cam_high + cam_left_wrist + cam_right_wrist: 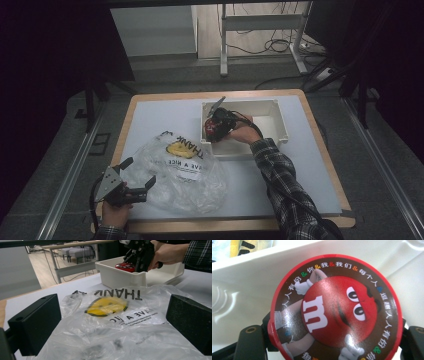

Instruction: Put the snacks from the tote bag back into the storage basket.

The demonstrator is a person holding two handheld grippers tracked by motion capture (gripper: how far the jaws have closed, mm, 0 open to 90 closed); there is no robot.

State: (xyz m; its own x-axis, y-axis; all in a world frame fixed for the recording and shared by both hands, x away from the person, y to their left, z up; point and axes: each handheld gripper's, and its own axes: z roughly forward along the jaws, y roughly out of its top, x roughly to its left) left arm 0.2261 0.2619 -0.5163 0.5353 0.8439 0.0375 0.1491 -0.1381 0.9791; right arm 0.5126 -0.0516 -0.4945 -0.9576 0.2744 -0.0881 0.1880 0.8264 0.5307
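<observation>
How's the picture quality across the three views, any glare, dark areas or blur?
High view: dim, surroundings near black, white table evenly lit. Left gripper view: plastic bag shows soft glare on its wrinkles, and the near jaws are slightly soft. Right gripper view: red candy container is close and sharp, with speckled sheen; white bin is bright.

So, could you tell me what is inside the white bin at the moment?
The right gripper reaches into the white bin, shut on a round red candy tub. The tub and hand cover part of the bin floor, so whatever lies beneath cannot be seen.
</observation>
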